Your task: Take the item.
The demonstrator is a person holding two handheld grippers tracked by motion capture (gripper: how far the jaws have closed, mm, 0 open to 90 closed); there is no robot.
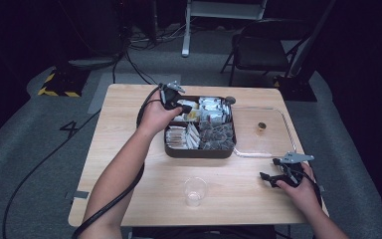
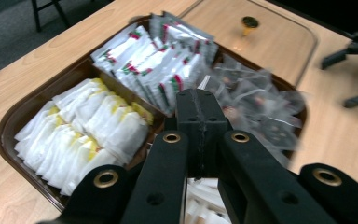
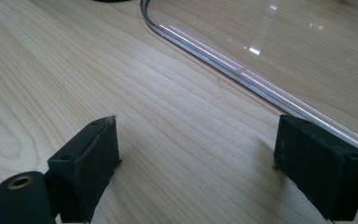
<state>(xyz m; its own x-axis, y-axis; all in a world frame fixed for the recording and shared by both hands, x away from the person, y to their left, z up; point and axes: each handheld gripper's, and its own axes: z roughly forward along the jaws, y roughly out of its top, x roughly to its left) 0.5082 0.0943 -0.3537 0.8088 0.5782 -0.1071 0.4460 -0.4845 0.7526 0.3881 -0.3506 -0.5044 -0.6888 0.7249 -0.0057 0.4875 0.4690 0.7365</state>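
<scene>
- Left gripper (image 2: 200, 116): jaws together, empty, over the dark brown 4-compartment tray (image 1: 199, 151) of white sachets (image 2: 98, 126).
- Right gripper (image 3: 196, 163): jaws apart, resting beside the clear plastic lid (image 3: 261, 70).
- Likely step: picking a sachet; the left jaws must first part.

The left black two-jaw gripper (image 1: 179, 102) has flat matte arms joined by brass-ringed rivets, blocky black pads (image 2: 200, 116) and a thick black cable (image 1: 124, 191) trailing along the bare forearm. The right black two-jaw gripper (image 1: 271, 175) carries a grey three-cornered plate (image 1: 294, 158) on top; its rectangular black pads (image 3: 91, 156) look rubbery, with a brass-ringed hole beside one. Both forearms are bare, no sleeves visible.
</scene>
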